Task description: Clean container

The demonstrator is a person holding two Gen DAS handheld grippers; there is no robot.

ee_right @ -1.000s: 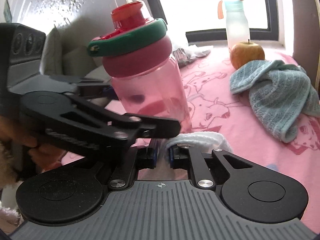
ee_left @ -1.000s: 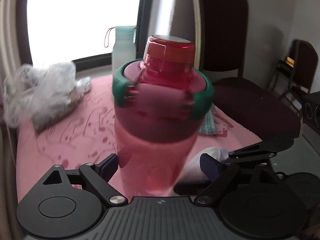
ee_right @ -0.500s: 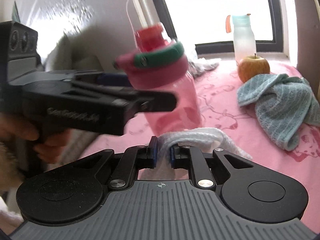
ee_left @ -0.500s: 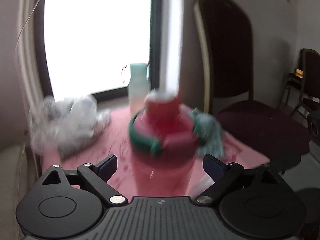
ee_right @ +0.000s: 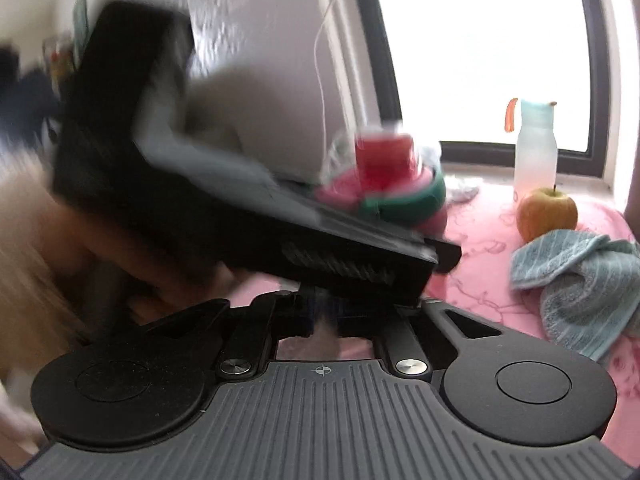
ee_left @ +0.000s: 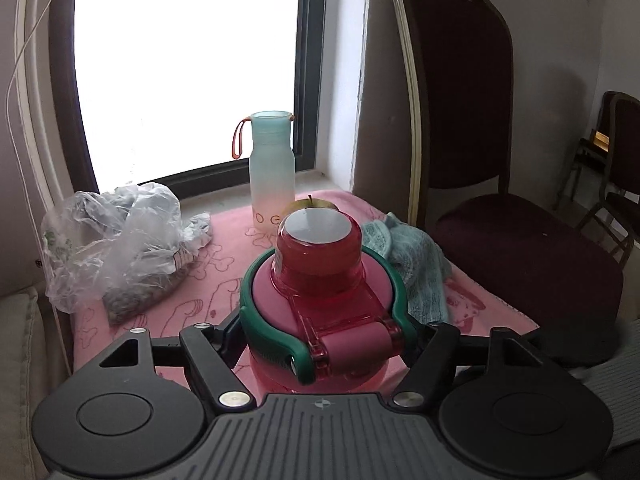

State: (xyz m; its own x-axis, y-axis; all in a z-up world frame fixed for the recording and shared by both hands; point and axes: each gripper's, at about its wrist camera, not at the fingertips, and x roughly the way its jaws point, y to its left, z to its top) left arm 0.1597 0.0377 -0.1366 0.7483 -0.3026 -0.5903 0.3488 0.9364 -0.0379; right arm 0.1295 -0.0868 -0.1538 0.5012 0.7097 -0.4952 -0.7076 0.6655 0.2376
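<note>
Pink tablecloth under left hand-held gripper, level, fingers clamped around upright pink bottle.

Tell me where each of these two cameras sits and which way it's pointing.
Left wrist: sits on the left gripper, looks along its fingers toward the window; fingers flank the pink bottle, chair to the right.
Right wrist: sits on the right gripper, faces the window across the pink cloth; the blurred left gripper and a hand cross in front of it.
Shared: pink bottle, pale bottle, apple, blue towel.
</note>
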